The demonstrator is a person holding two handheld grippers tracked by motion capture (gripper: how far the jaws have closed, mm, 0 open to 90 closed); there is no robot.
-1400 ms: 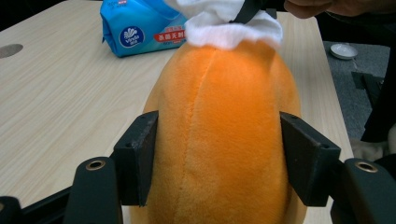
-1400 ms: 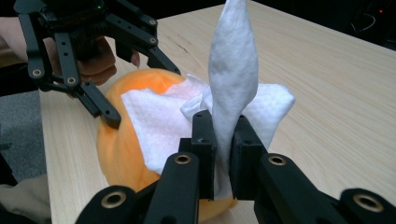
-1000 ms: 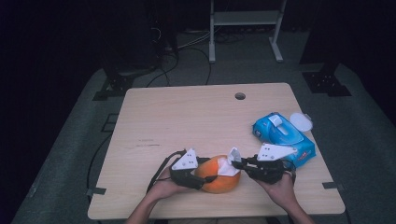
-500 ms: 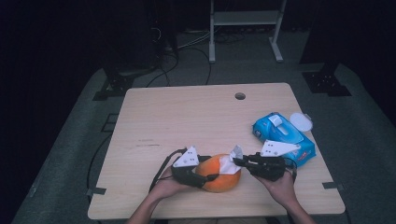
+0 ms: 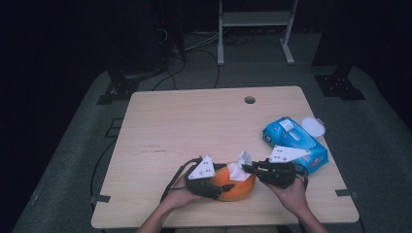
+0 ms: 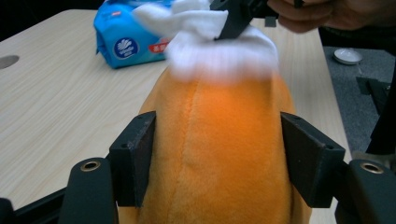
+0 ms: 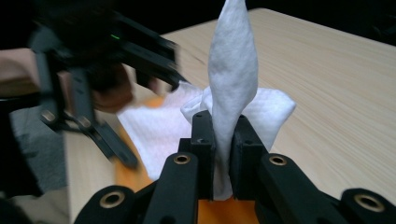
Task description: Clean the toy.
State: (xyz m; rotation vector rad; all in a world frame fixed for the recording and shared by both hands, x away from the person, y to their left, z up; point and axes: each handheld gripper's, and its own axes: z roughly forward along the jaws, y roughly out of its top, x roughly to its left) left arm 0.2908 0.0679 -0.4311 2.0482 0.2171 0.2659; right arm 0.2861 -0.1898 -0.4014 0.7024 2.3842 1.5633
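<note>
Here, one orange plush toy lies near the table's front edge, with one white wipe draped over its top. The left gripper has its jaws set fairly wide and pressed against the toy's flanks (they have just been opening a little). The right gripper is closed tight on the wipe's bunched middle. The toy's fur is smooth, with one seam. One blue wipe packet sits just beside the right hand.

I see the plush toy on the bench near its front edge, a wipe draped on top, and the wet-wipe pack behind it to the right.
</note>
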